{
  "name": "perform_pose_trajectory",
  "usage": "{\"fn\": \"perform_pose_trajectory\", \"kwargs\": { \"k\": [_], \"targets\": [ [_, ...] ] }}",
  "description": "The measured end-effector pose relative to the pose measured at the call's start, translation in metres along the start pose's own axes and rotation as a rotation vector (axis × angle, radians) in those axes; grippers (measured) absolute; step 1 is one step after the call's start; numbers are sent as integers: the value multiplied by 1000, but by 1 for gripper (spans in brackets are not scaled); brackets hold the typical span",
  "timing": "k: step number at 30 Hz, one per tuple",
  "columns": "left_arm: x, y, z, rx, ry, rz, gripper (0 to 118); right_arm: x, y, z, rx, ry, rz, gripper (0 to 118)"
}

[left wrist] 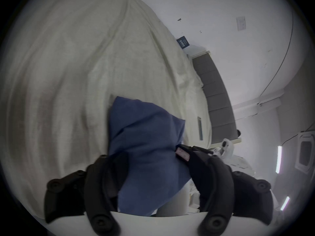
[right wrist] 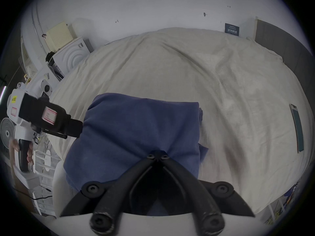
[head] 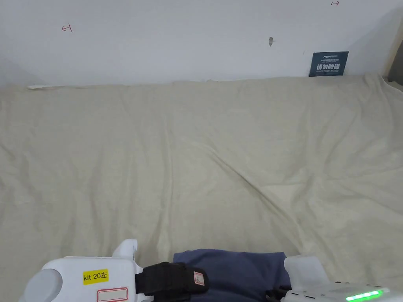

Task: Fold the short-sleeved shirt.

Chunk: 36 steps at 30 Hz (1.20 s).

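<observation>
Soft, light, limp dark blue cotton shirt, already bunched into a thick bundle at the near edge of the cream wrinkled bedsheet. Left gripper straddling cloth, grip unclear. Right gripper clenched on a fold. Best taken at hems.

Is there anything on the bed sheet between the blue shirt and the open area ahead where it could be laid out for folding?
Nothing visible does. The blue shirt is pinched by the right gripper, with the left gripper at its other side. The cream sheet ahead is bare; a phone-like object lies far to the right.
</observation>
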<state>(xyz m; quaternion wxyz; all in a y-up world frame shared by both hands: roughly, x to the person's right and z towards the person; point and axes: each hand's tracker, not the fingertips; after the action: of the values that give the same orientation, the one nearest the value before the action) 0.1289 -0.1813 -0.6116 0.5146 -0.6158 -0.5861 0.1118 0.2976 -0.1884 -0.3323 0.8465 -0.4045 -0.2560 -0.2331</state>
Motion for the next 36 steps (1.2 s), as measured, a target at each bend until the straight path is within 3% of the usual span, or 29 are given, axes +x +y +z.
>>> {"fn": "perform_pose_trajectory", "kwargs": {
  "k": [5,9,14,18,22,23,24,25,26,27,28,29,36],
  "targets": [
    [20,0,6,6,226,-193,89,-3,1,-1,-9,-16,38,0],
    [2,6,2,-24,163,-74,89,-4,2,0,-10,-15,37,0],
    [-1,-3,-17,-71,153,-78,91,-2,3,0,-15,-1,23,0],
    [-5,0,-35,-75,74,-29,111,-2,2,0,-15,1,18,0],
    [-9,5,-34,-85,79,-9,110,-2,3,0,-16,2,17,0],
    [-10,4,-32,-89,77,-31,109,-2,3,0,-16,3,17,0],
    [-9,2,-29,-99,85,-67,99,-2,3,0,-17,3,14,0],
    [-9,2,-25,-82,145,-64,79,-2,3,0,-19,3,6,0],
    [-9,3,-20,-68,233,-55,52,-2,4,2,-15,6,-8,0],
    [-14,3,-17,-66,250,-65,36,-2,5,4,-5,35,-28,0],
    [-21,3,-14,-68,166,-40,34,-2,7,5,2,83,-54,0],
    [-26,4,-13,-72,125,-13,32,-3,8,6,0,64,-59,0],
    [-20,6,0,-66,121,-44,28,-17,13,21,22,40,-20,0]
  ]
}}
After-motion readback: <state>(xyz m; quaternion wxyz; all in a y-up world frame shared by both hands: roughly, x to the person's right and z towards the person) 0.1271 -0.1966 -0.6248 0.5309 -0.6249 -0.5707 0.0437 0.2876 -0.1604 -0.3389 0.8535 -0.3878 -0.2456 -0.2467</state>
